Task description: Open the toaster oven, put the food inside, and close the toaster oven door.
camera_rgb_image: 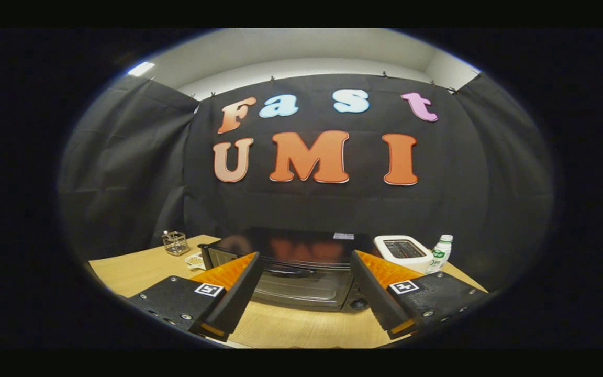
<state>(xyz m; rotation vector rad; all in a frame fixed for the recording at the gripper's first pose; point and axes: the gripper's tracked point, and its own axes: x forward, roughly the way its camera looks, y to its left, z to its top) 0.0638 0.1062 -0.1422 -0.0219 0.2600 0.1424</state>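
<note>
1. Gripper (305, 293): fingers spread wide apart, nothing between them but air and the view of the oven front. No contact with anything.
2. Toaster oven (296, 267): black, sits on the wooden table (134, 269) just ahead of the fingertips, centred in the gap between them. Glossy top reflects the wall behind it.
3. Oven door (301, 290): glass front looks closed. Handle (288, 271) runs across the top of the door, facing the gripper, not touched.
4. A round knob (359, 303) shows at the oven's lower right corner, close to the right finger.
5. Small white dish (194, 259) with pale food in it: on the table just beside the oven's left side, beyond the left finger. Cannot tell what the food is.
6. Wire basket (175, 243): further back on the left, behind the dish, near the table's far edge. Something small sticks up in it, too small to identify.
7. White slot toaster (403, 252): right of the oven, close beside it, beyond the right finger.
8. Plastic bottle (440, 254) with a green label and a white cap: upright, just right of the white toaster, touching or nearly so.
9. Path check: bare table strip between the fingers and the door, no object in that lane. Dish and white toaster flank the oven on either side.
</note>
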